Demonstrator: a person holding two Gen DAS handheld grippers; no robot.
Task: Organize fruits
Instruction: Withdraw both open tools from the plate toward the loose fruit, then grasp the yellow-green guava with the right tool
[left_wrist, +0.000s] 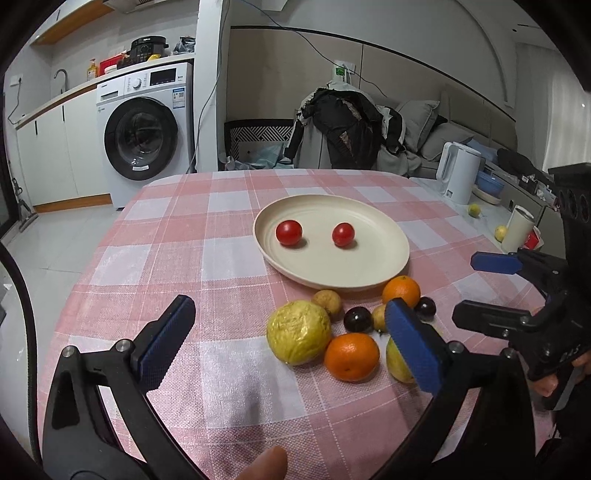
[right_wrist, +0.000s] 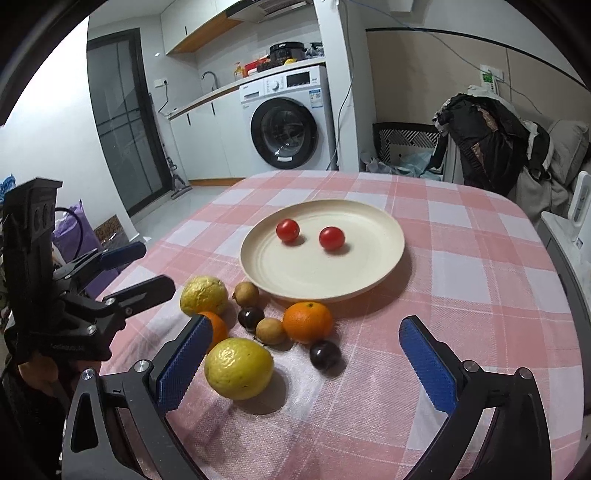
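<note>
Cream plate (right_wrist: 258, 273): on the pink checked cloth (right_wrist: 480, 277) of the counter
Tomatoes: two red ones (right_wrist: 287, 230) (right_wrist: 331, 238) on the plate, apart from each other
Fruit pile: just beside the plate's near rim, on the cloth; two oranges (right_wrist: 307, 321) (left_wrist: 351, 356), two yellow fruits (right_wrist: 239, 367) (right_wrist: 203, 295), two dark plums (right_wrist: 325, 354) (right_wrist: 250, 318), two small brown fruits (right_wrist: 246, 293) (right_wrist: 270, 331)
Left claw (left_wrist: 290, 341): spread wide, empty, near side of the pile from the plate
Right claw (right_wrist: 308, 363): spread wide, empty, nearest yellow fruit between its fingers, untouched
</note>
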